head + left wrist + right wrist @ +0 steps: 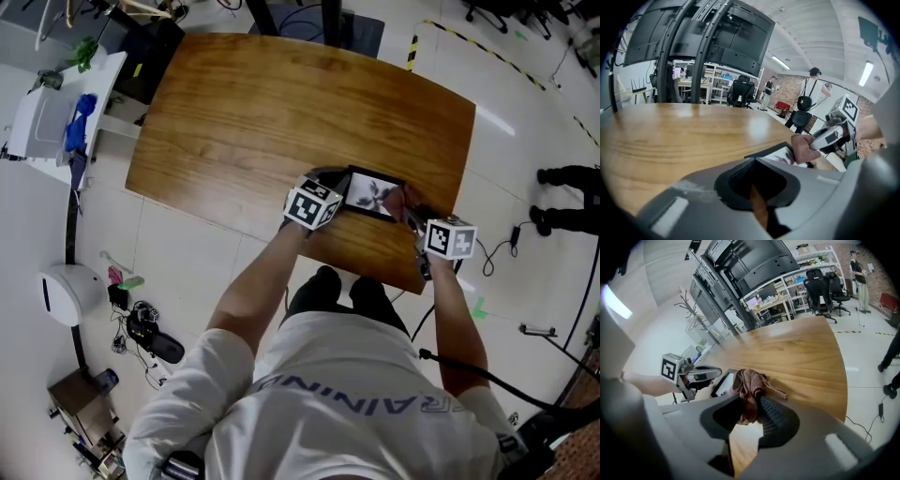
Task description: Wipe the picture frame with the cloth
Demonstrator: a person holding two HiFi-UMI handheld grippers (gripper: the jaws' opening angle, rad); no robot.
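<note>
Bright overhead light, fisheye-warped edges

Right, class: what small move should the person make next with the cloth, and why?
Probably sweep the right hand-held gripper leftward, dragging the cloth across the picture frame. Its jaws are shut on the cloth, which sits at the frame's right end; the left hand-held gripper is at the left end.

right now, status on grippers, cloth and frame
Right gripper shut on cloth, at frame's right end. Left gripper shut, empty, by frame's left end. Frame flat on table, nothing blocking.
</note>
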